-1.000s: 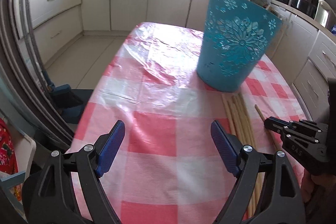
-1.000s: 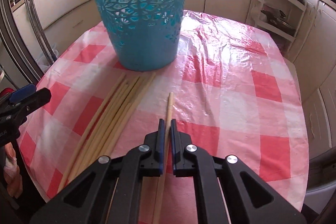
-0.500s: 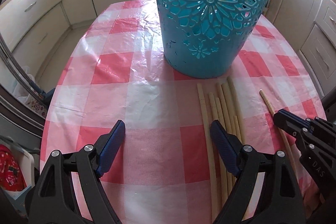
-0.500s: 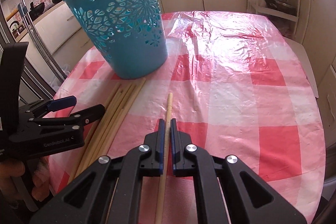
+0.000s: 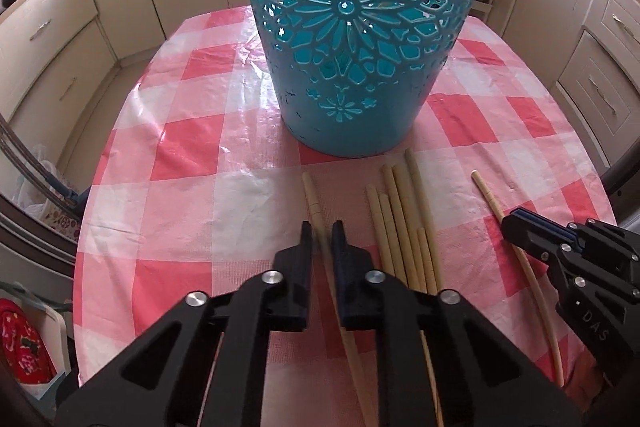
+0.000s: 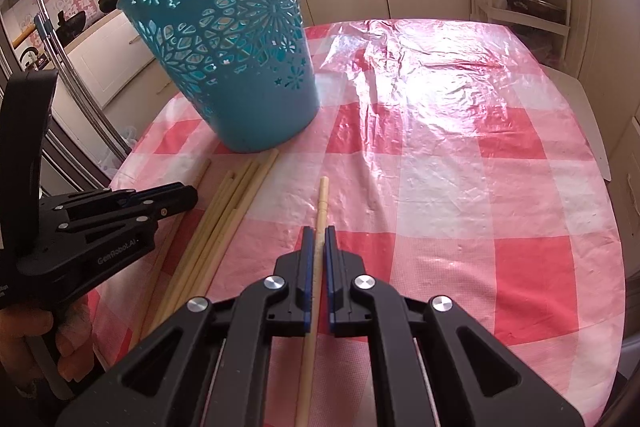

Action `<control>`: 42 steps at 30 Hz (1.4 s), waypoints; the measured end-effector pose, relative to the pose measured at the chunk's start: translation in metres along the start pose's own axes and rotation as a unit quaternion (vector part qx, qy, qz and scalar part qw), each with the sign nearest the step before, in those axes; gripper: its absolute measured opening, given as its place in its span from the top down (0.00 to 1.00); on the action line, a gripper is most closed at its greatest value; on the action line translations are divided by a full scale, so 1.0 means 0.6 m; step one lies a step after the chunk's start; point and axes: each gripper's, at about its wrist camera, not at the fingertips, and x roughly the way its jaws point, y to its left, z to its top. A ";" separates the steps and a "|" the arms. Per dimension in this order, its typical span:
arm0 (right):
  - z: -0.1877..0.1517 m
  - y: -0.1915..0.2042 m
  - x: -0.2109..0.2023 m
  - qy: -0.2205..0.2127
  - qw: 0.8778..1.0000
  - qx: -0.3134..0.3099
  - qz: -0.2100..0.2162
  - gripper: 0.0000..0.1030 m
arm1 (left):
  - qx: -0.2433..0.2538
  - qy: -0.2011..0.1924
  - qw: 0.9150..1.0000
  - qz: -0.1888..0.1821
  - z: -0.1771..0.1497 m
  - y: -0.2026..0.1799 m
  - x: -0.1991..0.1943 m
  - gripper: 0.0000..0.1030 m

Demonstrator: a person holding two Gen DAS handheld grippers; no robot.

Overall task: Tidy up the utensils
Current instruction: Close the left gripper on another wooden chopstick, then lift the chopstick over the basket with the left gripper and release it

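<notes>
The left gripper (image 5: 322, 229) has its jaws pinched on one long chopstick (image 5: 311, 191) at centre frame, just below the teal cut-out basket (image 5: 356, 27). At lower centre, the right gripper (image 6: 319, 233) clamps a separate chopstick (image 6: 322, 191), with the loose chopstick bundle (image 6: 228, 203) lying left of it on the pink checked tablecloth (image 6: 460, 187).

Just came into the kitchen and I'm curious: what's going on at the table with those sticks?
A person is sorting long chopsticks beside a teal basket on the checked tablecloth. The right gripper is shut on one chopstick. The left gripper has its fingers nearly closed around another chopstick. The remaining chopsticks lie loose between them.
</notes>
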 end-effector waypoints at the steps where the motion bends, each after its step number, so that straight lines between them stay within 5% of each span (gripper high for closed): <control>1: 0.000 0.000 0.000 0.000 1.000 0.000 0.000 0.94 | -0.007 0.000 1.000 -0.002 -0.005 0.004 -0.003 0.95; 7: 0.000 0.000 0.000 0.000 1.000 -0.001 -0.001 0.94 | -0.022 0.022 0.999 -0.022 -0.017 0.017 -0.014 0.93; 10: 0.000 -0.001 0.000 0.000 1.000 0.001 0.001 0.94 | -0.018 0.031 0.999 -0.007 -0.001 0.020 -0.005 0.74; 13: 0.001 -0.004 0.000 0.000 1.000 0.005 0.006 0.94 | -0.001 0.035 0.999 0.012 0.011 0.016 0.006 0.72; 14: 0.001 -0.004 0.001 0.000 1.000 0.007 0.008 0.94 | 0.008 0.033 0.999 0.015 0.013 0.013 0.007 0.73; 16: 0.002 -0.006 0.001 0.001 1.000 0.009 0.010 0.94 | 0.016 0.033 0.999 0.008 0.015 0.008 0.006 0.95; 23: 0.002 -0.010 0.001 0.001 1.000 0.019 0.020 0.94 | -0.024 0.025 0.999 -0.018 0.002 0.052 -0.029 0.95; 30: 0.002 -0.011 0.001 0.000 1.000 0.020 0.020 0.94 | -0.097 -0.083 0.990 -0.061 0.046 0.144 -0.178 0.95; 36: 0.002 -0.011 0.001 0.000 1.000 0.019 0.020 0.94 | -0.103 -0.214 0.966 -0.098 0.128 0.140 -0.300 0.95; 42: 0.002 -0.018 0.001 0.000 0.999 0.031 0.031 0.94 | -0.099 -0.317 0.939 -0.088 0.228 0.102 -0.348 0.95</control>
